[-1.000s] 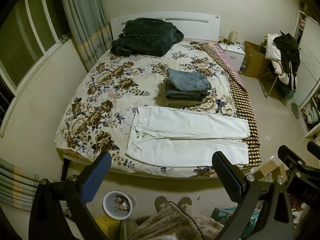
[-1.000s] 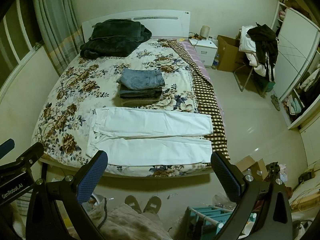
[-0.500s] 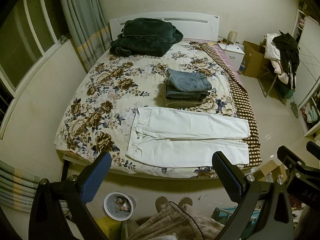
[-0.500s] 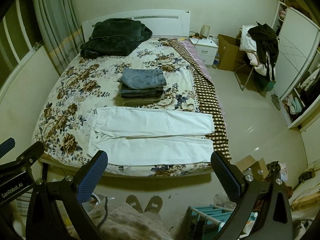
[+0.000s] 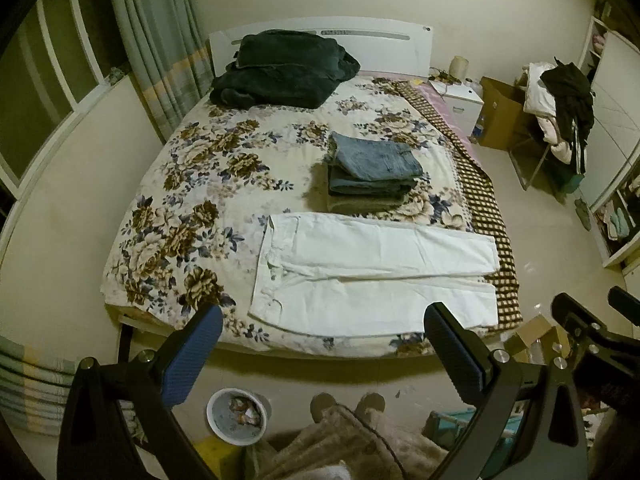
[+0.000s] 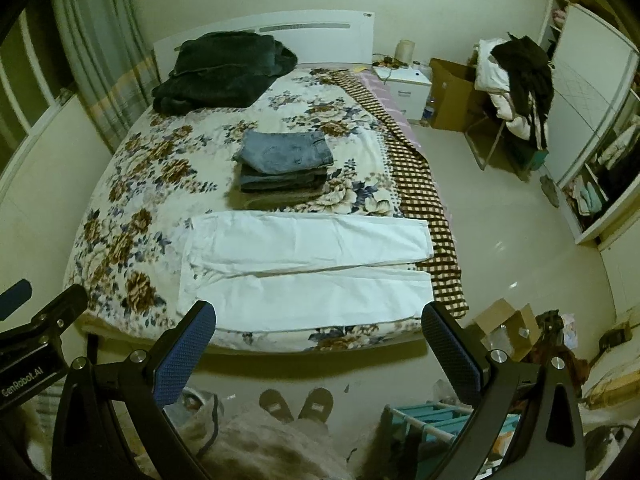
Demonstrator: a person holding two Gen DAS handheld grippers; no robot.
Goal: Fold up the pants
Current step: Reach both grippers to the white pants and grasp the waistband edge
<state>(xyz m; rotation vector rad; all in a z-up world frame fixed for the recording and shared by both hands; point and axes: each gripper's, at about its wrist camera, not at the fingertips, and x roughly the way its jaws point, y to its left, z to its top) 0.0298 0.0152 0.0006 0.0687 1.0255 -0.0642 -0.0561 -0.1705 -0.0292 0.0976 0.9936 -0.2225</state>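
Observation:
White pants lie flat across the near end of the floral bed, waist to the left, both legs side by side pointing right. They also show in the right wrist view. My left gripper is open and empty, held high above the floor in front of the bed's near edge. My right gripper is open and empty at about the same height, to the right of the left one. Neither touches the pants.
A stack of folded jeans sits behind the pants. A dark blanket lies at the headboard. A checked sheet hangs on the bed's right side. A waste bin, cardboard boxes and a clothes-laden chair stand on the floor.
Both views have shifted very slightly; the bed and pants lie as before. Both grippers stay open.

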